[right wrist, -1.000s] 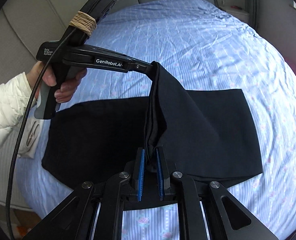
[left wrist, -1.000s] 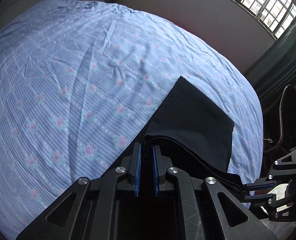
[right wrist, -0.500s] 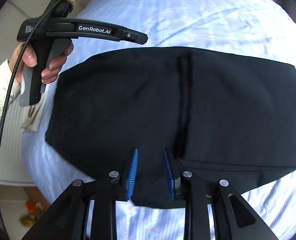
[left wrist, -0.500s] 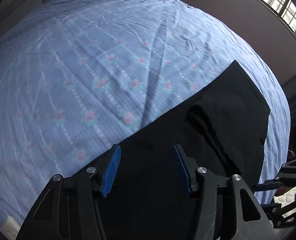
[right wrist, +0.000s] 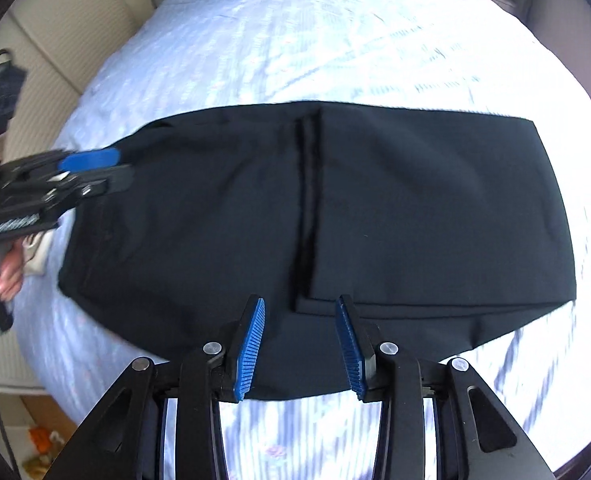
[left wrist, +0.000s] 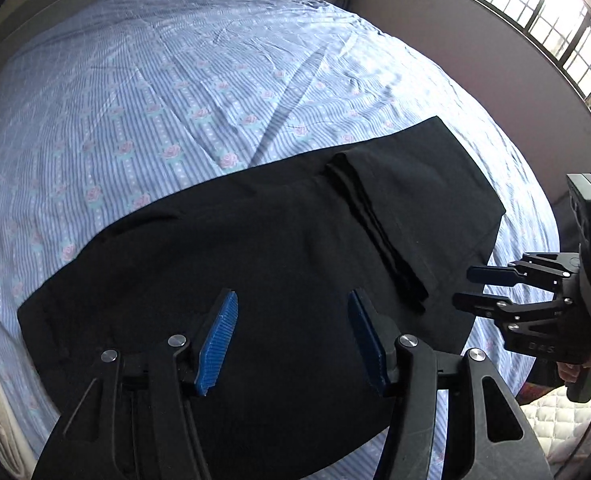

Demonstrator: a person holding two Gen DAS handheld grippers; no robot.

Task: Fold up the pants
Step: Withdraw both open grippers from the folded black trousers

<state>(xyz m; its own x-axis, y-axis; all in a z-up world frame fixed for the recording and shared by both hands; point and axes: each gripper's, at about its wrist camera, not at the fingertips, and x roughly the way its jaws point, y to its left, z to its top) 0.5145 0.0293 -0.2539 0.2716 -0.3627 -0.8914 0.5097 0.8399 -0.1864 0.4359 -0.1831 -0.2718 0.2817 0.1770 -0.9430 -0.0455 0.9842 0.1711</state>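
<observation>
The black pants [left wrist: 279, 248] lie flat on the bed, folded over, with the folded layer's edge running across the middle [right wrist: 307, 208]. My left gripper [left wrist: 291, 320] is open and empty, hovering above the pants near their near edge. My right gripper [right wrist: 300, 322] is open and empty, just above the near end of the folded edge. The right gripper also shows at the right of the left wrist view [left wrist: 479, 286], off the pants' edge. The left gripper shows at the left of the right wrist view [right wrist: 111, 168], over the pants' left end.
The bed is covered by a blue striped sheet with pink roses [left wrist: 155, 92]. A barred window [left wrist: 543, 20] is at the upper right. A grey headboard [right wrist: 55, 40] lies beyond the bed. The floor with small items [right wrist: 35, 440] lies below the bed's edge.
Both grippers were shut on the lifted pants fabric a second ago. They have let go, opened wide and drawn back. The pants now lie flat, folded over.
</observation>
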